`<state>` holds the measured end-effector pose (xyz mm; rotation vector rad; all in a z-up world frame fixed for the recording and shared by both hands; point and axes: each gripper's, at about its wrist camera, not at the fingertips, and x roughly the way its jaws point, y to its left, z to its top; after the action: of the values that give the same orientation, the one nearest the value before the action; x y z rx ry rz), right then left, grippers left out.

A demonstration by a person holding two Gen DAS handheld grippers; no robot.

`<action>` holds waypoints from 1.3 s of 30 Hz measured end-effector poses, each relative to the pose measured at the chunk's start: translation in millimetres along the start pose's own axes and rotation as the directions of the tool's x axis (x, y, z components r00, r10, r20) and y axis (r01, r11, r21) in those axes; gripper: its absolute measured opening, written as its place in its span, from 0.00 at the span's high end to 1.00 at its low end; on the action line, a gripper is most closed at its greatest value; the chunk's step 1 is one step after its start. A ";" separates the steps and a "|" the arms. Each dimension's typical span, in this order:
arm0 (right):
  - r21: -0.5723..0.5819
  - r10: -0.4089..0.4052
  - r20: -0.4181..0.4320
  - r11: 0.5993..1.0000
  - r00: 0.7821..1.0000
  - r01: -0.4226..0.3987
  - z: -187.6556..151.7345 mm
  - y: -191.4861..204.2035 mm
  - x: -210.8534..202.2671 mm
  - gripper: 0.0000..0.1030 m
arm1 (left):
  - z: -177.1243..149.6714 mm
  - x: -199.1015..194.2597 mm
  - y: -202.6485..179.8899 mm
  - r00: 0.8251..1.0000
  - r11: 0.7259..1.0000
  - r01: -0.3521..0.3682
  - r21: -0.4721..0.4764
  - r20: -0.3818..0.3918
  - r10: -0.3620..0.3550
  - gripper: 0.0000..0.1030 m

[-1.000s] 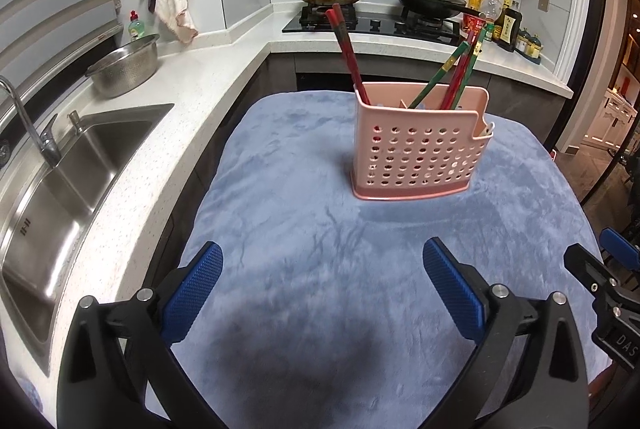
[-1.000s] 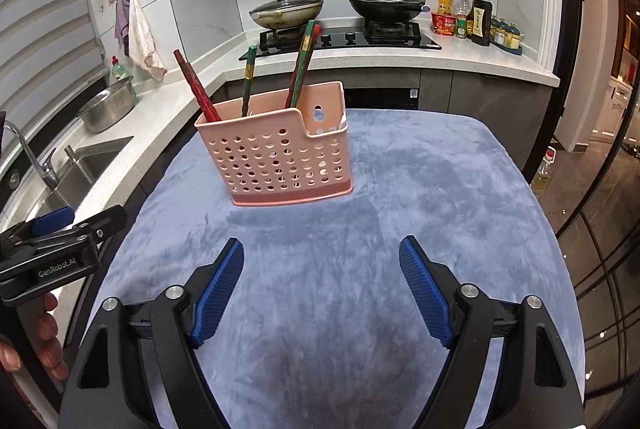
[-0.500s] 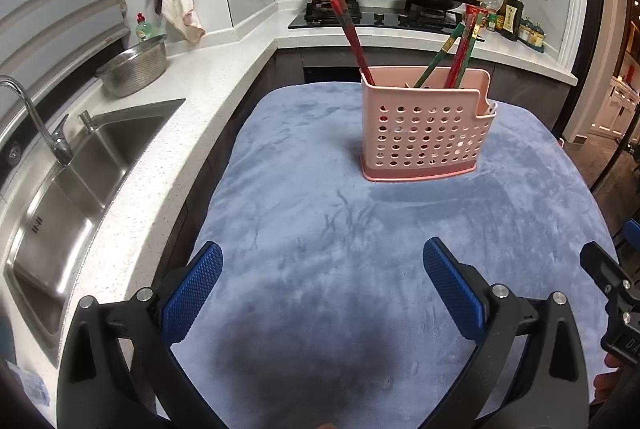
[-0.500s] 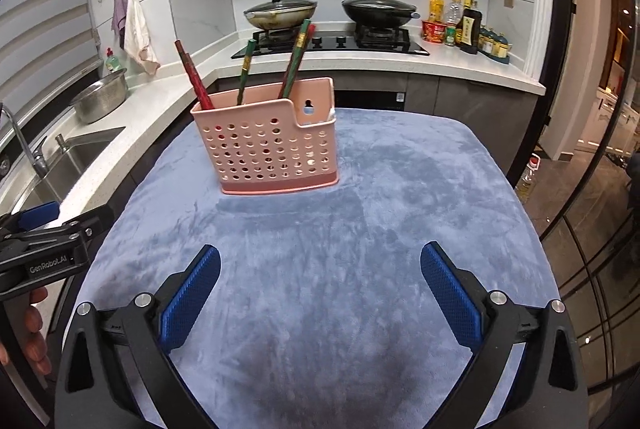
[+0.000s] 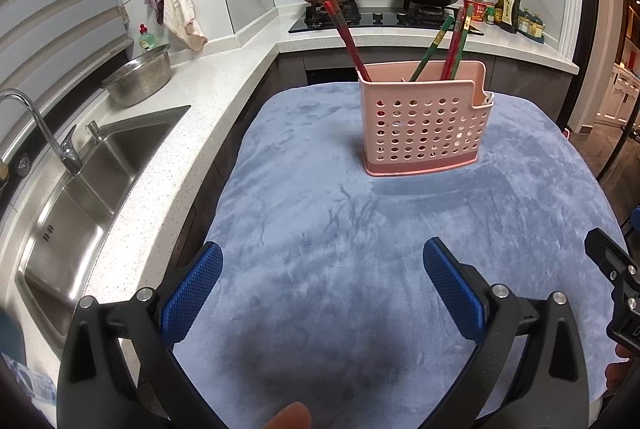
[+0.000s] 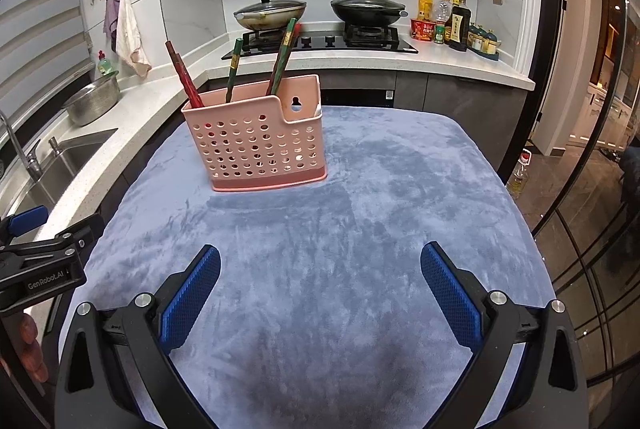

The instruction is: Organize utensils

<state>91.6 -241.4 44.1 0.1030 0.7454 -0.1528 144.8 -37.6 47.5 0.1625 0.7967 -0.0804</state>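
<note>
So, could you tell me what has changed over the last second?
Both grippers drew back from the pink holder; the right gripper opened wider, and the left gripper remained open. Nothing was gripped or released. The chopsticks stayed standing in the holder on the blue cloth.

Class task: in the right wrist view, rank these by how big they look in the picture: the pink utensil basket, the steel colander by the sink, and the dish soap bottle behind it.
1. pink utensil basket, largest by far, though it is also nearest the camera.
2. steel colander, clearly smaller in the picture.
3. dish soap bottle, smallest, partly hidden behind the colander.
</note>
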 end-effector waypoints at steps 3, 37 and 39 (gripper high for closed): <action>-0.002 0.003 -0.003 1.000 1.000 -0.003 -0.6 1.0 0.4 0.07 | -0.2 0.7 -0.2 1.000 1.000 -0.008 -0.003 -0.003 0.008 0.07; -0.022 -0.006 -0.010 1.000 1.000 0.005 -3.7 6.5 3.4 0.06 | -2.1 0.4 -6.4 1.000 1.000 -0.007 -0.003 -0.015 0.007 0.07; -0.022 -0.005 -0.013 1.000 1.000 0.005 -3.7 6.9 3.8 0.06 | -2.0 0.3 -6.6 1.000 1.000 -0.006 -0.005 -0.015 0.006 0.07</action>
<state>93.1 -234.4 39.1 0.0809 0.7600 -0.1489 142.7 -43.7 45.1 0.1612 0.8110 -0.0717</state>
